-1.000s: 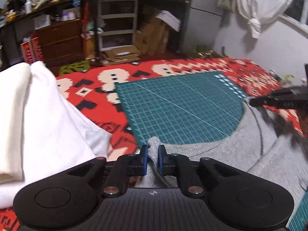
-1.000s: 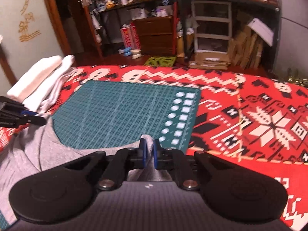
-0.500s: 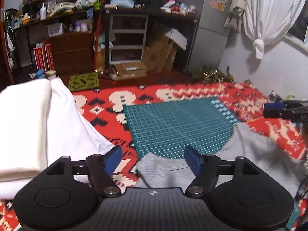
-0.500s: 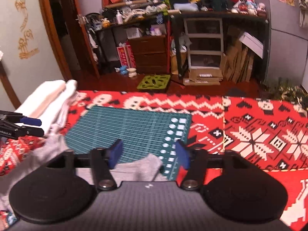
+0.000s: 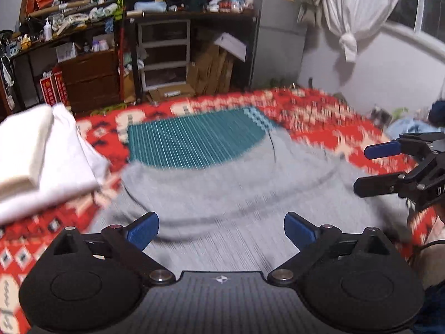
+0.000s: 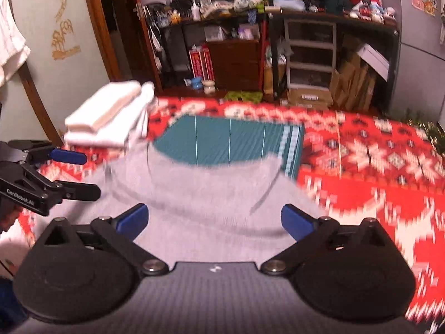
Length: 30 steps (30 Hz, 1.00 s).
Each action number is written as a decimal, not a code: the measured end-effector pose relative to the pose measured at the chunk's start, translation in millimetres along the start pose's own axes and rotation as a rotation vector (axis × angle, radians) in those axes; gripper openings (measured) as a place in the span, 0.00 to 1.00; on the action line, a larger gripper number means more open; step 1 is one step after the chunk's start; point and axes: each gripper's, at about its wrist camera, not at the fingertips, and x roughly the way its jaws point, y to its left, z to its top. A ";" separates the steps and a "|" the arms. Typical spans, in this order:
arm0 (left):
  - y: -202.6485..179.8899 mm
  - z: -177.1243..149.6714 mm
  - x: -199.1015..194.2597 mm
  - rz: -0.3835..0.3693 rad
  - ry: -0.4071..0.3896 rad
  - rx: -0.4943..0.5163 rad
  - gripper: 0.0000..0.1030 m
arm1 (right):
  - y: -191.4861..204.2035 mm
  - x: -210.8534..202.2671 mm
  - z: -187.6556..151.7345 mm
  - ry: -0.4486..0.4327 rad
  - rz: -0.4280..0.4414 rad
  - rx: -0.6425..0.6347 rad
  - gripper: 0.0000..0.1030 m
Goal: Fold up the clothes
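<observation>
**Both grippers spread above the grey garment**

A stack of folded white cloth (image 5: 41, 161) sits at the left on the red patterned blanket (image 5: 319, 117). The left gripper (image 5: 221, 229) is opening, nothing between its jaws. The grey garment (image 5: 236, 194) lies flat, covering the green cutting mat's (image 5: 194, 139) near edge. The right gripper (image 6: 214, 220) is also opening, empty.

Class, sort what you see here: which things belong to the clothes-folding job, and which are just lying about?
Belongs to the job:
- grey garment, lying flat
- green cutting mat beneath it
- stack of folded white clothes
- left tool and right tool, both opening, nothing between them

Lying about:
- red patterned blanket
- cardboard boxes
- cluttered shelves
</observation>
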 end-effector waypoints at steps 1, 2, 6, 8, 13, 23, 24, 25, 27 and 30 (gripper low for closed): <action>-5.2 -6.4 3.9 0.001 0.015 0.004 0.95 | 2.4 2.4 -9.2 0.014 -0.012 0.002 1.00; -9.6 -12.3 8.0 0.000 0.029 0.012 0.95 | 4.6 5.1 -18.4 0.028 -0.024 0.004 1.00; -21.8 -31.6 21.1 0.013 0.069 0.063 0.94 | 11.5 19.2 -52.6 0.098 -0.069 0.030 1.00; -23.1 -39.9 28.3 0.012 0.108 0.051 0.94 | 11.6 25.4 -63.9 0.109 -0.082 0.048 1.00; -28.9 -50.3 30.3 0.037 0.100 0.061 1.00 | 19.4 33.5 -83.2 0.095 -0.133 0.021 1.00; -31.4 -47.8 32.5 0.043 0.136 0.073 1.00 | 29.0 36.3 -81.6 0.127 -0.180 0.000 1.00; -32.3 -48.4 32.1 0.046 0.133 0.073 1.00 | 28.7 37.0 -80.5 0.134 -0.179 -0.001 1.00; -32.2 -47.6 32.1 0.045 0.138 0.073 1.00 | 29.3 37.3 -80.9 0.130 -0.184 0.002 1.00; -31.9 -46.1 31.9 0.043 0.149 0.075 1.00 | 30.8 37.7 -82.1 0.118 -0.195 0.009 1.00; -27.5 -40.2 27.6 0.045 0.186 0.062 0.95 | 31.9 37.7 -81.3 0.120 -0.201 0.008 1.00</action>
